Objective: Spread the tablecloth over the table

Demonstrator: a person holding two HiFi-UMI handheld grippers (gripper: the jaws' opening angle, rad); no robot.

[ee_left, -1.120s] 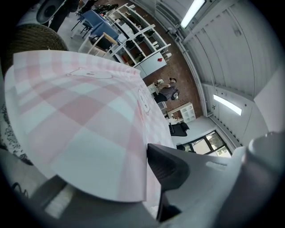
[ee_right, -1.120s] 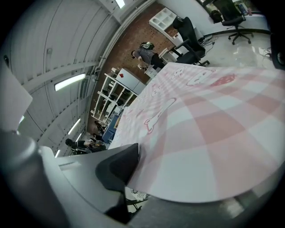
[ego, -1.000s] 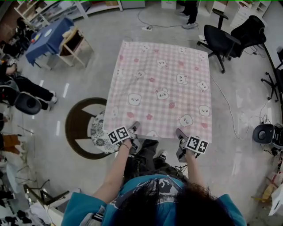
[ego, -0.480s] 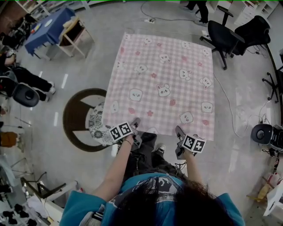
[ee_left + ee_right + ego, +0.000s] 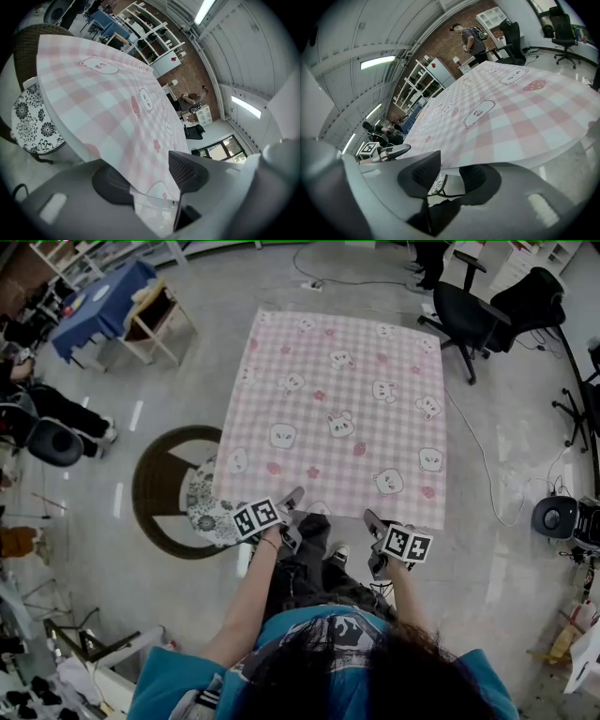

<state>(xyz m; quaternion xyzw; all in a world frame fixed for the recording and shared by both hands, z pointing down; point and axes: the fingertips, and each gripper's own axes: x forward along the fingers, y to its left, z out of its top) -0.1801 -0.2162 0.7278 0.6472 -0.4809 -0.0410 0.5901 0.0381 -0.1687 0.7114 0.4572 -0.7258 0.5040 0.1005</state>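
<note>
- The tablecloth (image 5: 337, 418) lies flat over the table (image 5: 543, 152) and stretches away from both tongs. Its near hem runs crosswise from one gripper to the other.
- The left gripper (image 5: 292, 501) is at that hem with its jaws opening. The cloth lies loose between the pads, unpinched.
- The right gripper (image 5: 371, 520) is likewise opening, with the hem between its spread jaws.
- Neither hand is nearer.
- Glossy grey floor (image 5: 506, 474) surrounds the tablecloth. A cushioned chair (image 5: 202, 512) sits just beside its near left corner, and an office chair (image 5: 464, 320) stands off its far right corner.

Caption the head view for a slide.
Pink tablecloth lies spread flat; left gripper and right gripper jaws opening around its near edge.
</note>
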